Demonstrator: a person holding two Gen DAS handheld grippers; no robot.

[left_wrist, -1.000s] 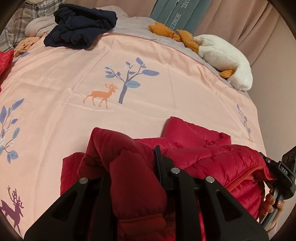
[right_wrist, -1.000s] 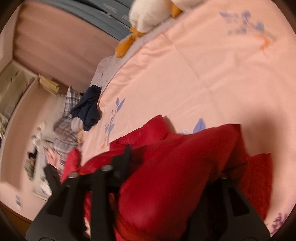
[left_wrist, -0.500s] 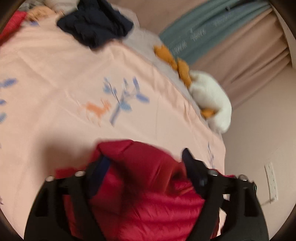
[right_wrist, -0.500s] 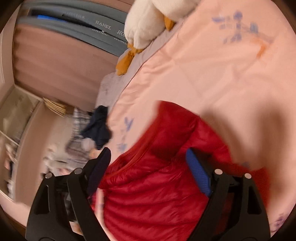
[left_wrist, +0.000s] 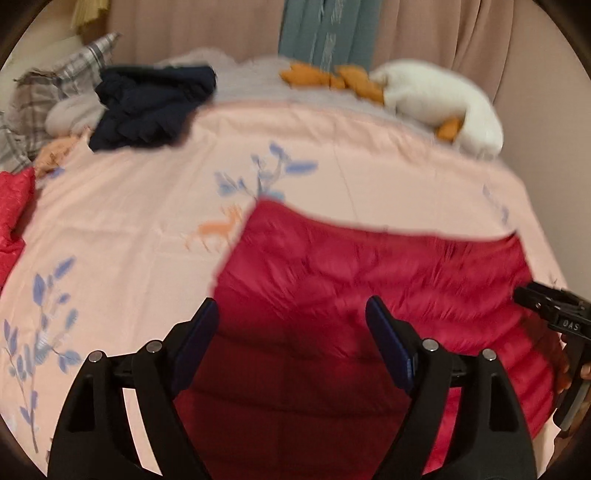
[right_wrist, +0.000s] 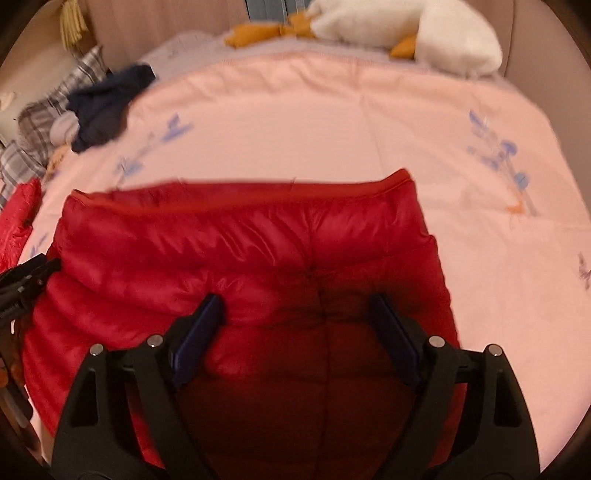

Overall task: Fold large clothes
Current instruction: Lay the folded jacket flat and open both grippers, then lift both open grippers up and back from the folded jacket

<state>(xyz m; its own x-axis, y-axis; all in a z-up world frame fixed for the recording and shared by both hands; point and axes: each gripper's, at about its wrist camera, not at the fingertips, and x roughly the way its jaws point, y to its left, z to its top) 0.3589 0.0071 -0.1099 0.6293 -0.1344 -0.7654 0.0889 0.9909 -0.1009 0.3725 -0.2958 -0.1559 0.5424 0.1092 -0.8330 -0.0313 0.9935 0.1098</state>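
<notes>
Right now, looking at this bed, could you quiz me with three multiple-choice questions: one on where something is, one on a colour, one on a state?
1. Where does the white plush toy lie?
A. at the far edge of the bed
B. on the red jacket
C. on the floor

2. What colour is the bedcover?
A. green
B. pink
C. black

3. How does the left tool stand?
A. shut on the jacket
B. open over the jacket
C. holding the toy

Answers: 1 A, it lies by the curtains. 2 B, pink with blue leaves. 3 B, its fingers stand apart above the red jacket.
</notes>
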